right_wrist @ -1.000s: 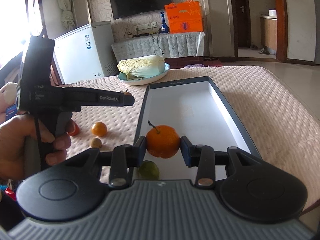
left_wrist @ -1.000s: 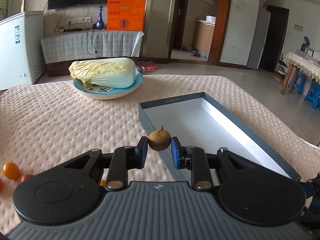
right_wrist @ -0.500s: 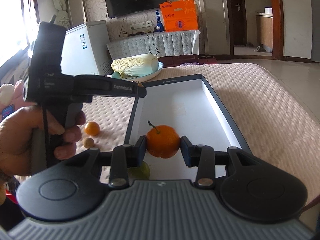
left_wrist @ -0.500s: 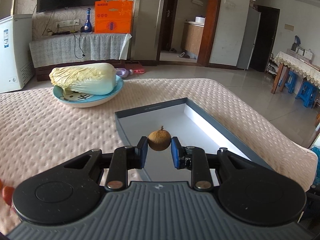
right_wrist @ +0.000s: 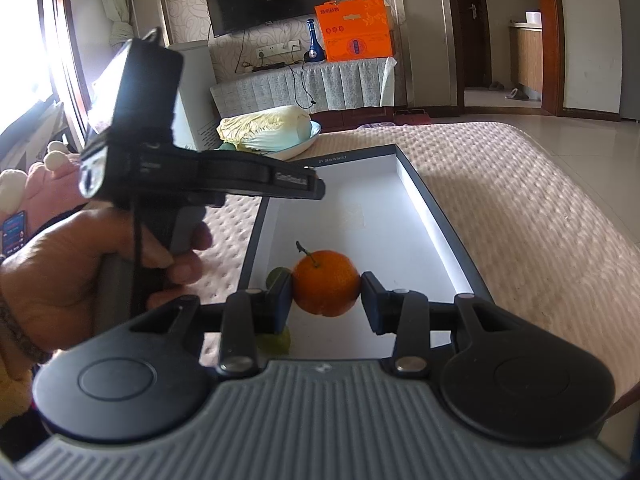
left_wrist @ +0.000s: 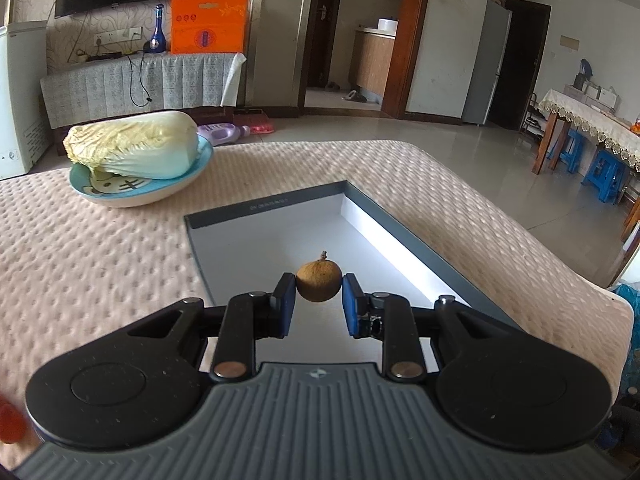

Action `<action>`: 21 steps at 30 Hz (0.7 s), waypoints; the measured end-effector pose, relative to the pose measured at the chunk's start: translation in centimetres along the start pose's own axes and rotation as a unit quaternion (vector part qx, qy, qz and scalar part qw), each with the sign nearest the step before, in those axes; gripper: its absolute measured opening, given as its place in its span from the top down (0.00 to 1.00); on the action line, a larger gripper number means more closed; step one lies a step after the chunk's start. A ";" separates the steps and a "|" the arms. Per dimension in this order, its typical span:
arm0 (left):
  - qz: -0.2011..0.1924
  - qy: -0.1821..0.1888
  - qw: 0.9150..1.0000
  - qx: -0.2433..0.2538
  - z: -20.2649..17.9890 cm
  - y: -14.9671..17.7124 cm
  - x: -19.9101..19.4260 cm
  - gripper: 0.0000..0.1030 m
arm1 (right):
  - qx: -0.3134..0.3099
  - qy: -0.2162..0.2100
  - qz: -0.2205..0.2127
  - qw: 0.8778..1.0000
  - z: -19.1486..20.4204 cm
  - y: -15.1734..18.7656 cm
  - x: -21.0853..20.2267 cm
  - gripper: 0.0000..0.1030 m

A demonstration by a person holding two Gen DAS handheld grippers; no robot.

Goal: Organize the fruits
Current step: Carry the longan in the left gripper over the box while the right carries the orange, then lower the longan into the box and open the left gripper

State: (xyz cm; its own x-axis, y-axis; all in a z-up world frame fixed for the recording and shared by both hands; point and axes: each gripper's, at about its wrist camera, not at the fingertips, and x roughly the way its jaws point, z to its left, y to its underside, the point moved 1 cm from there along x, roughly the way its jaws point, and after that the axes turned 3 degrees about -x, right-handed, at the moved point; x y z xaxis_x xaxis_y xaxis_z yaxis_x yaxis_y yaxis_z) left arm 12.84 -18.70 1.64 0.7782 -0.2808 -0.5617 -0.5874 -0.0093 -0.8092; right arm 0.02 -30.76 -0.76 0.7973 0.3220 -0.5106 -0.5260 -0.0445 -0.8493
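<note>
My left gripper point(left_wrist: 319, 303) is shut on a small brown longan point(left_wrist: 319, 286) and holds it above the near part of the grey-rimmed white box point(left_wrist: 264, 205). My right gripper point(right_wrist: 326, 300) is shut on an orange tangerine point(right_wrist: 326, 283) with a stem, above the near end of the same box point(right_wrist: 416, 178). A green fruit point(right_wrist: 275, 339) lies in the box's near left corner, partly hidden by the right gripper's left finger. The left gripper's body point(right_wrist: 224, 174), held in a hand, shows at the left in the right wrist view, over the box's left rim.
A napa cabbage point(left_wrist: 134, 146) lies on a blue plate point(left_wrist: 116, 194) at the back left of the beige dotted cloth. A red-orange fruit point(left_wrist: 10, 424) shows at the left edge. The table's right edge drops to the floor.
My left gripper has swung right with the longan, from beside the box's left rim to over its inside. The right gripper holds the tangerine steady; the left gripper's body has come closer in its view.
</note>
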 end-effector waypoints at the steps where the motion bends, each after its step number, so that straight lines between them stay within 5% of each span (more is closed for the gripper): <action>1: 0.003 0.001 1.000 -0.001 -0.1 0.0 0.2 0.71 | 0.000 0.000 0.001 1.000 -0.1 0.0 0.0 0.61; 21: 0.012 -0.002 1.000 0.005 -1.9 -0.4 2.8 0.70 | 0.006 0.004 0.007 1.000 -0.9 0.5 0.1 0.61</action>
State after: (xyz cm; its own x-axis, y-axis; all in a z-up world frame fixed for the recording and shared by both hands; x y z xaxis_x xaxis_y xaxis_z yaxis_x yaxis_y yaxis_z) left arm 14.84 -21.35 0.69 0.7641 -0.2778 -0.5822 -0.6043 0.0077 -0.7967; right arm 0.09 -31.56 -1.31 0.7918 0.3140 -0.5238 -0.5410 -0.0374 -0.8402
